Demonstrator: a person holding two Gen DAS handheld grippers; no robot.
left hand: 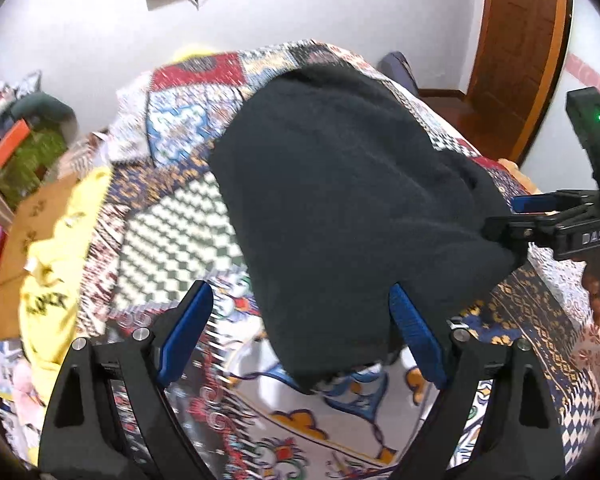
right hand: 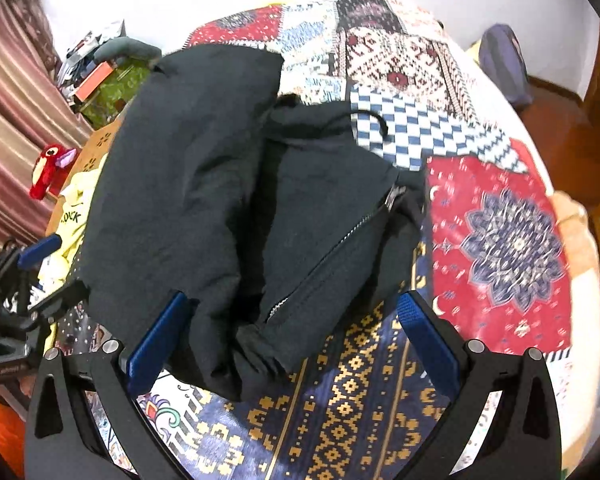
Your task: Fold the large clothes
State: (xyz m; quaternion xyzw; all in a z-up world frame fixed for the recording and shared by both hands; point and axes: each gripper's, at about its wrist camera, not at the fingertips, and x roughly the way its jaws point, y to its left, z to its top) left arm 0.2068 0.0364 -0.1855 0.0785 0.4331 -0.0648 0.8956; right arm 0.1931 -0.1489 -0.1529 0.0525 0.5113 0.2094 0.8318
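Both grippers stand apart and hold nothing. The left gripper (left hand: 300, 336) hovers over the near corner of the black jacket (right hand: 228, 200), which lies bunched on the quilt (right hand: 500, 240) just ahead of the right gripper (right hand: 292, 344). A pinch here may catch only one layer, or the quilt too, so the fold would drag crooked.

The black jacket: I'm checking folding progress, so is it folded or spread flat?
Partly folded: the black jacket lies bunched on the patchwork bedspread, layers overlapping beside its zipper.
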